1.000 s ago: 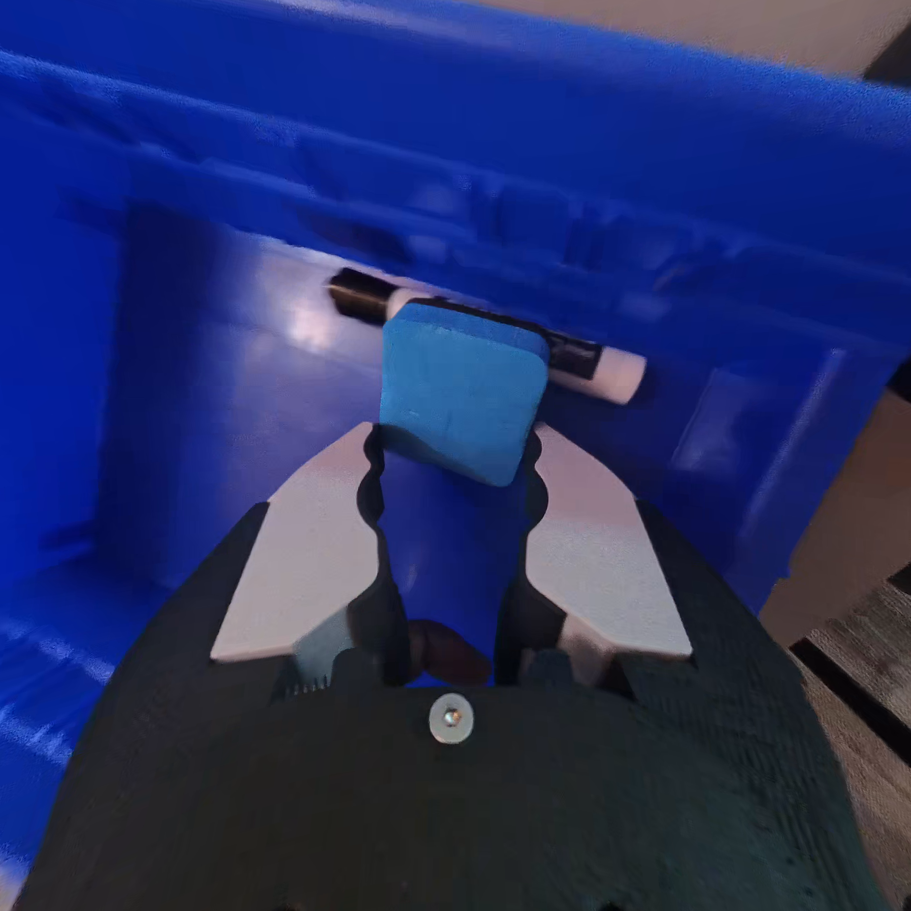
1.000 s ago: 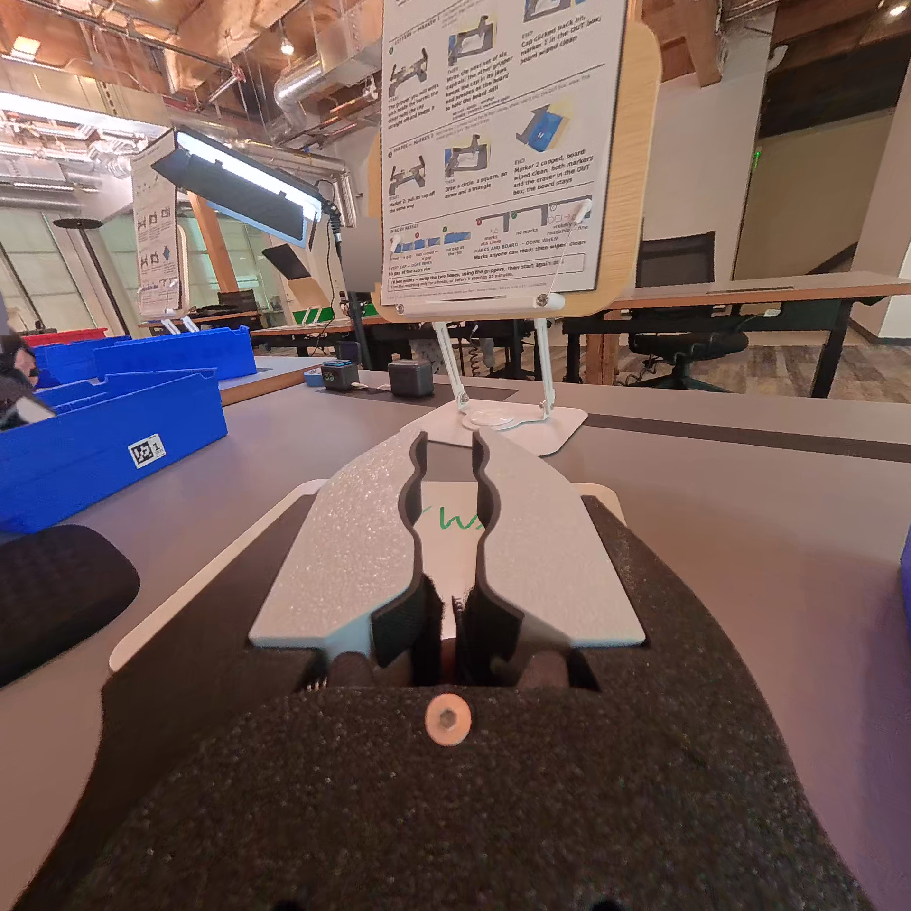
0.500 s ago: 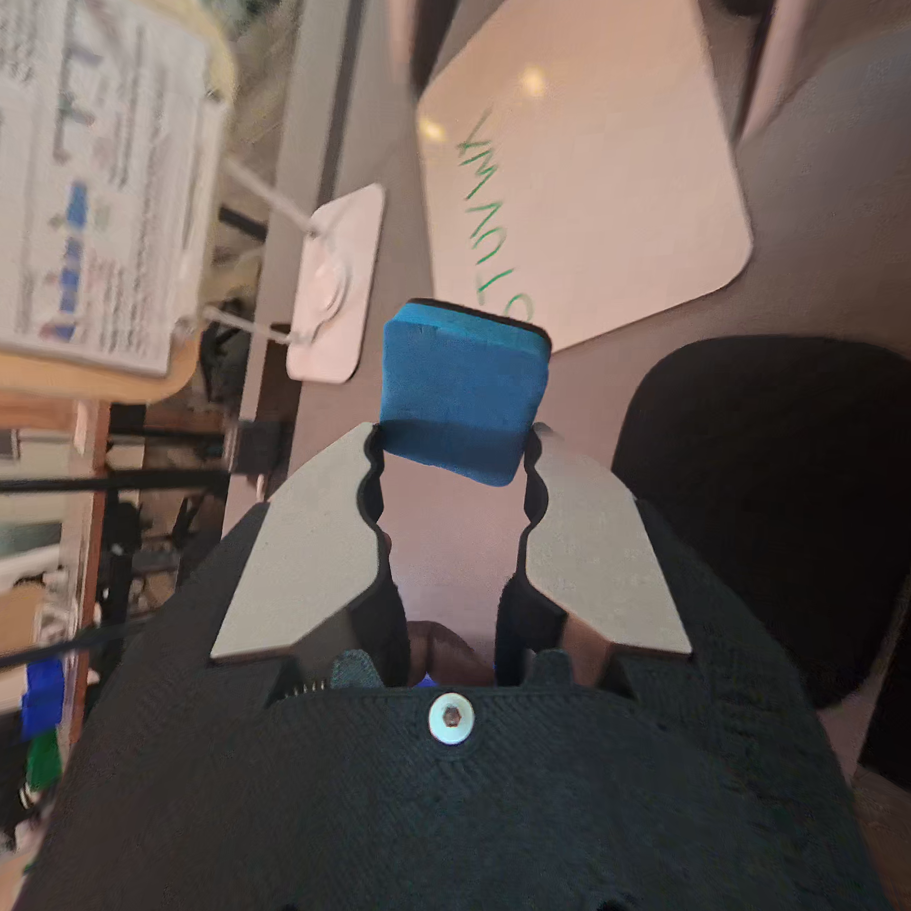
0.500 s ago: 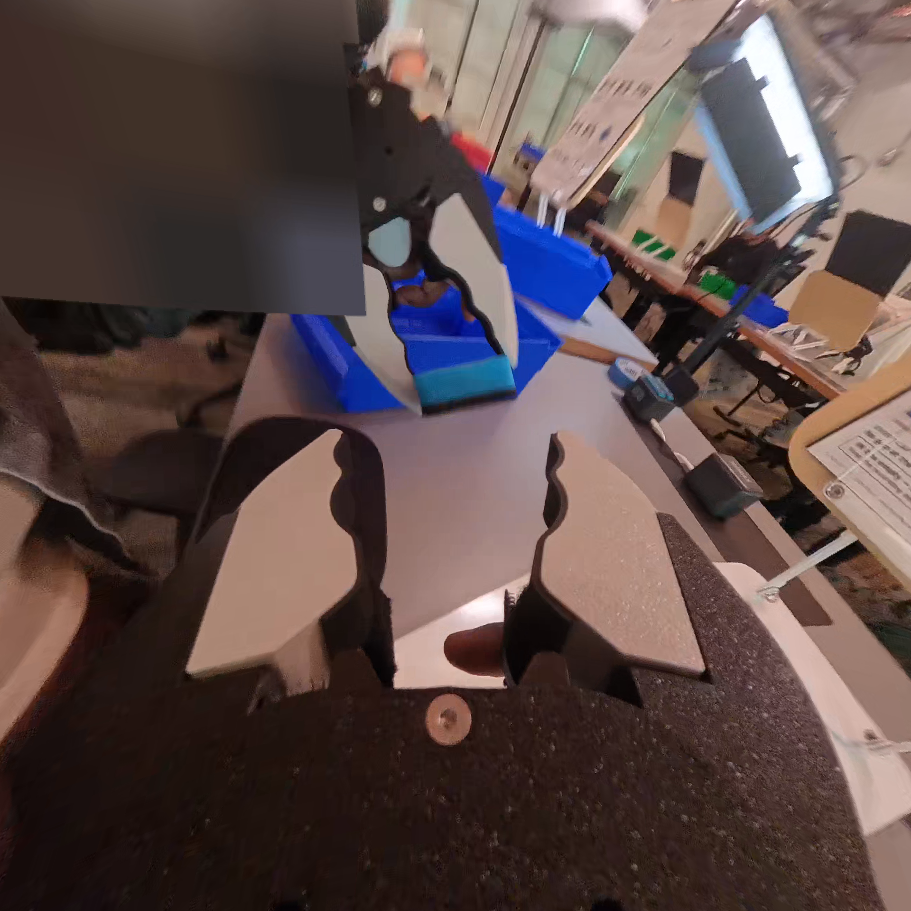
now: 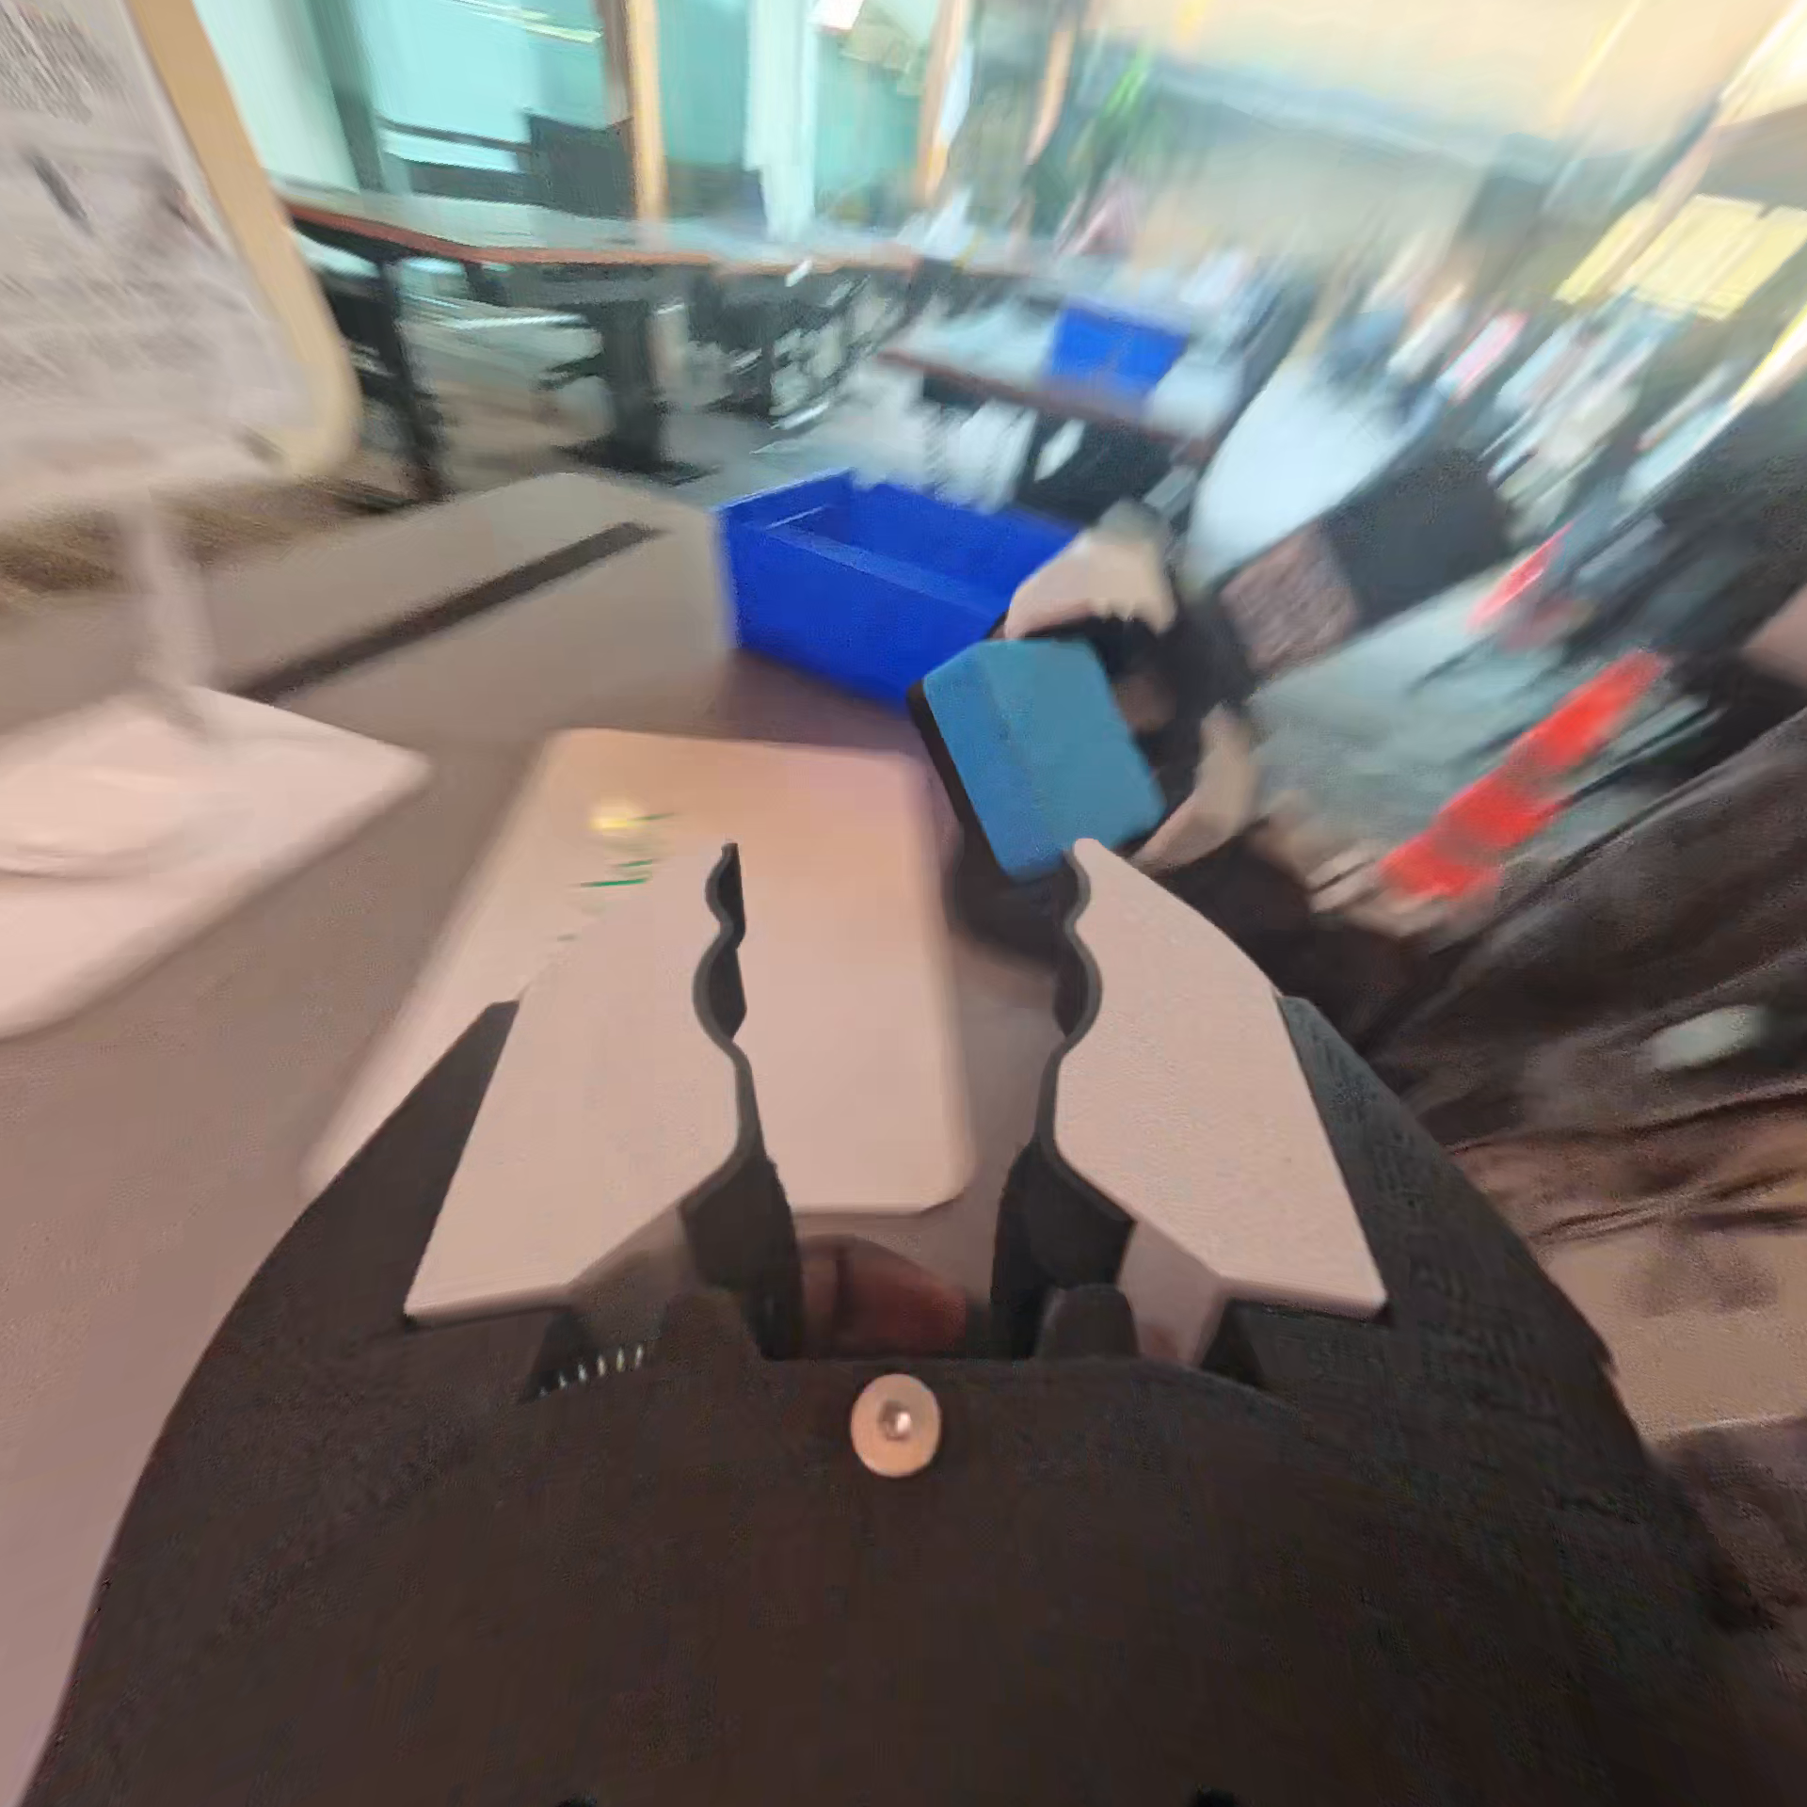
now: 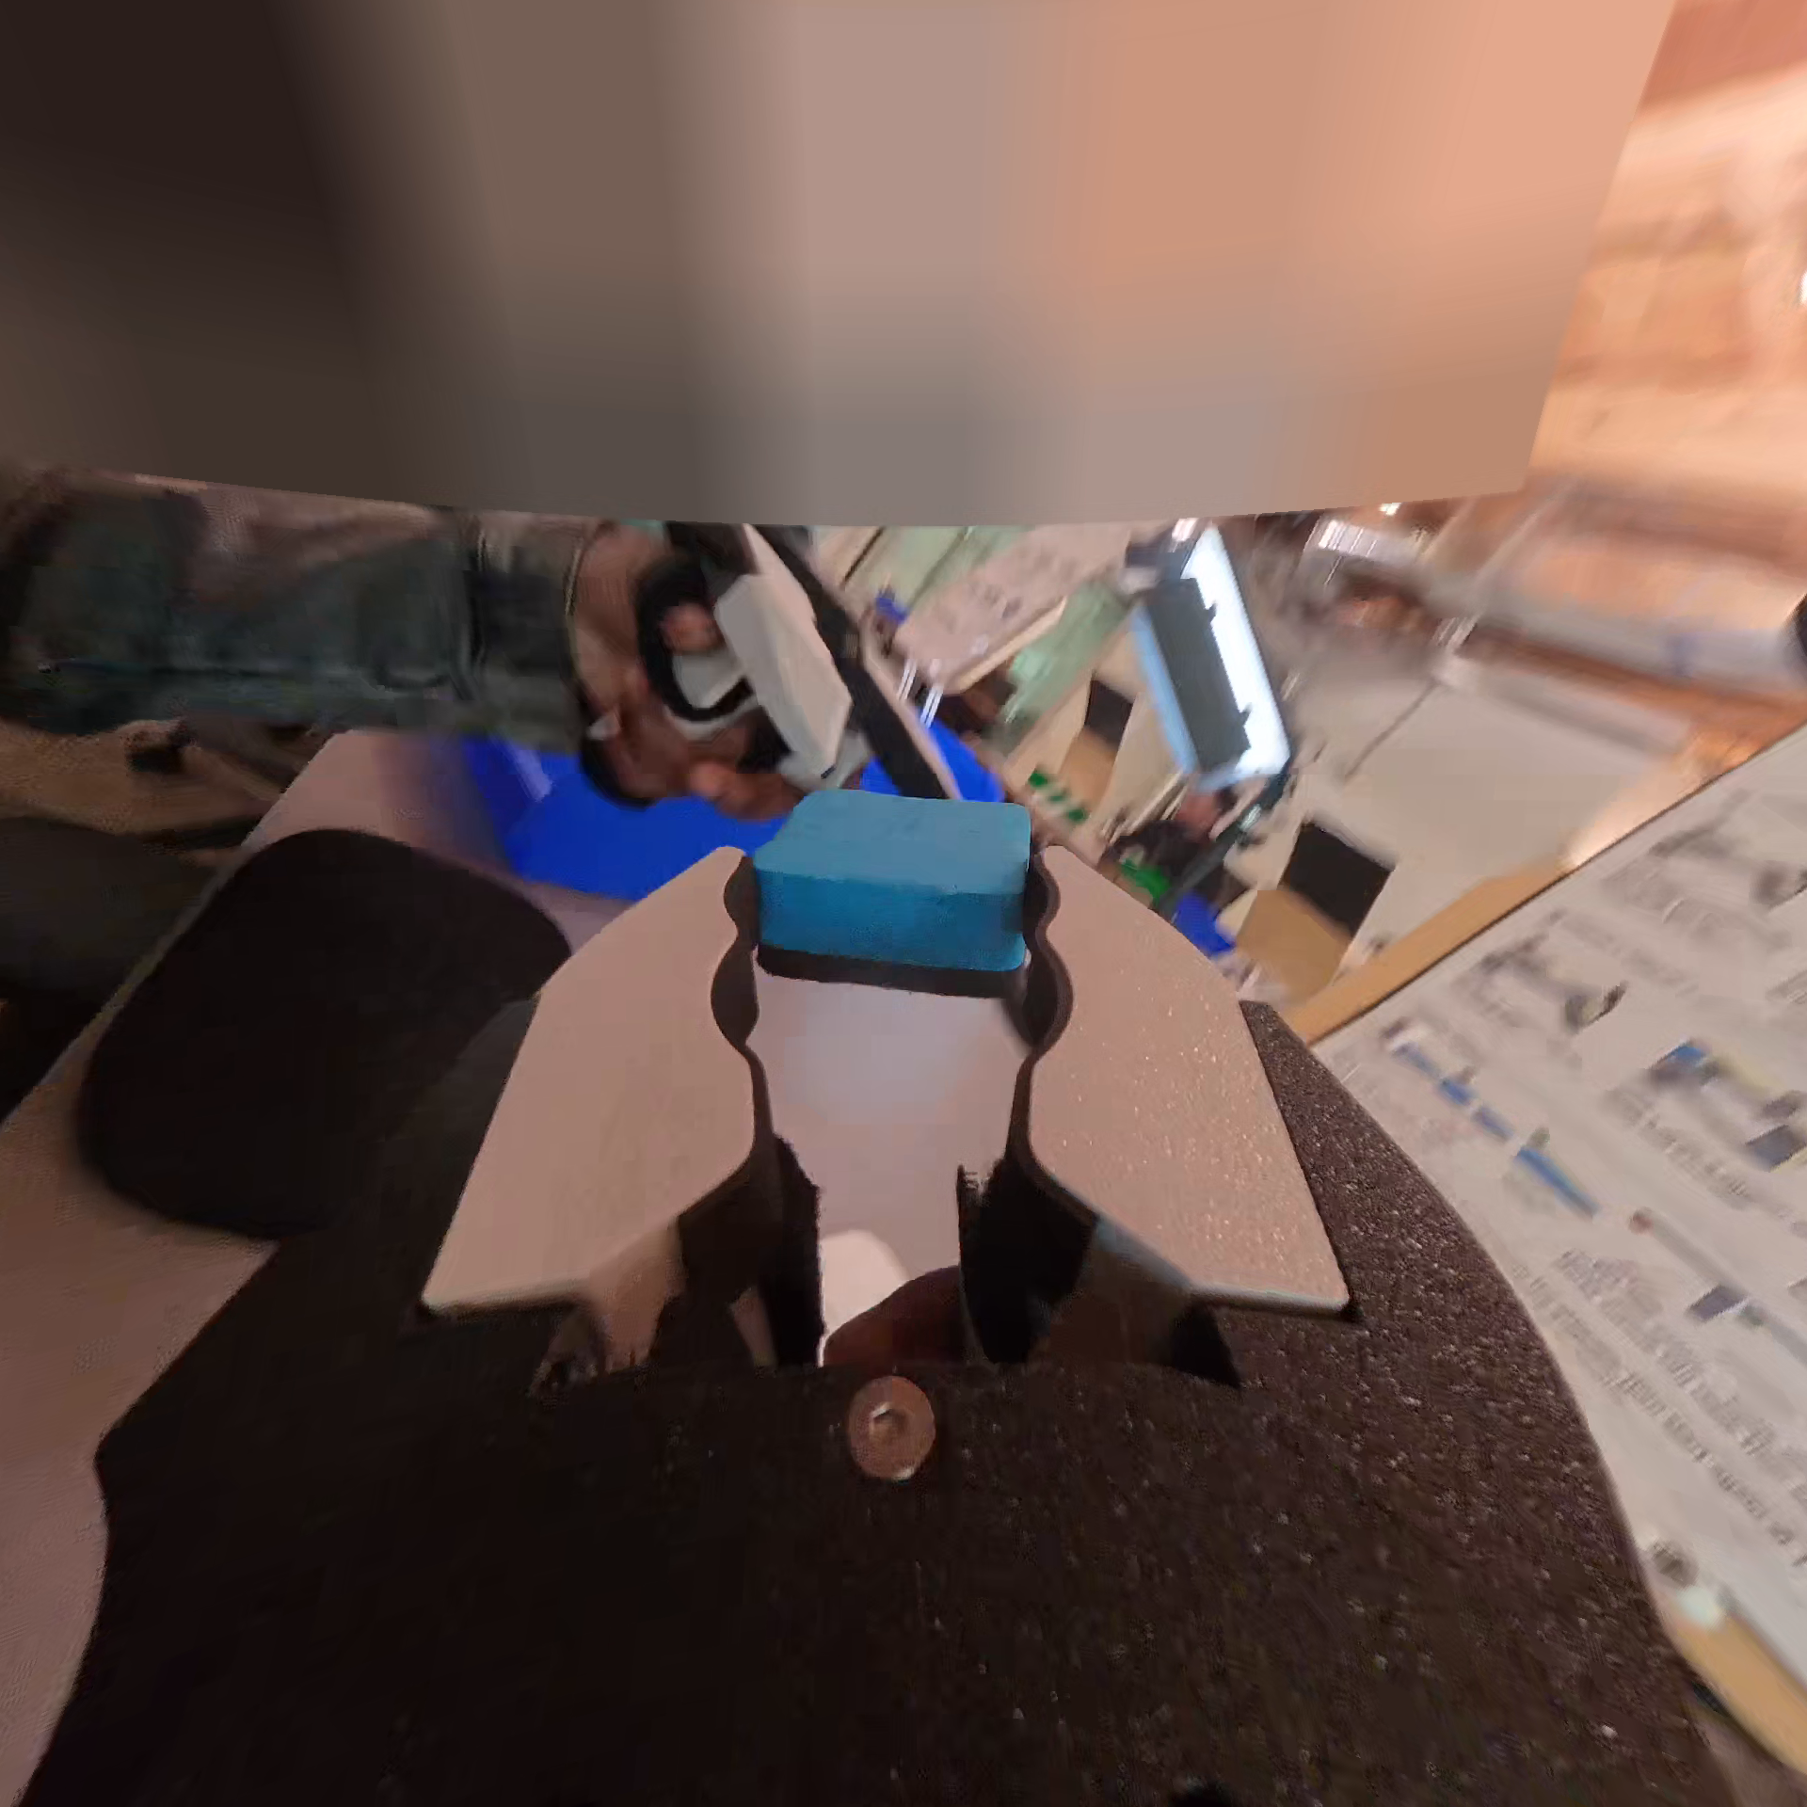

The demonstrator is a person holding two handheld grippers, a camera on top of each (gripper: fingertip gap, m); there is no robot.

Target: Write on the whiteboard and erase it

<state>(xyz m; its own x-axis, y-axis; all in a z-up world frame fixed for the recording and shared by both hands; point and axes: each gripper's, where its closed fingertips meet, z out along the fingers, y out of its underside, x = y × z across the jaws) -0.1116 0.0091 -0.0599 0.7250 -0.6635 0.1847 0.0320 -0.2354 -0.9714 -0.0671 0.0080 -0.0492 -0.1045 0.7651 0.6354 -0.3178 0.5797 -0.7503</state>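
- Viewing along the left wrist view: the left gripper point(image 5: 904, 860) has its fingers spread wide with nothing between them. The whiteboard point(image 5: 841, 978) lies flat on the grey table point(image 5: 147, 1222) below, with faint green marks point(image 5: 621, 860) near its far end. The blue eraser point(image 5: 1041, 763) floats off the right fingertip, tilted, apparently held by the other gripper behind it; whether it touches the left fingertip cannot be told through the blur. A blue bin point(image 5: 860, 587) stands beyond the board.
- Viewing along the right wrist view: the right gripper point(image 6: 890, 914) is closed part-way onto the eraser point(image 6: 895, 890), one fingertip on each short end, the blue foam uppermost and the dark felt layer point(image 6: 880, 973) underneath. The table surface shows between the fingers; a black pad point(image 6: 293, 1027) lies to the left and a printed sheet point(image 6: 1613, 1124) to the right.
- Handling judgement: the eraser looks like a light foam block — soft, compressible, unlikely to be damaged. A hold across the foam sides, as here, leaves the felt face free to meet the board.
- Caution: the grip is at the fingertips only — wiping pressure may twist the block, so a deeper seat would be steadier.
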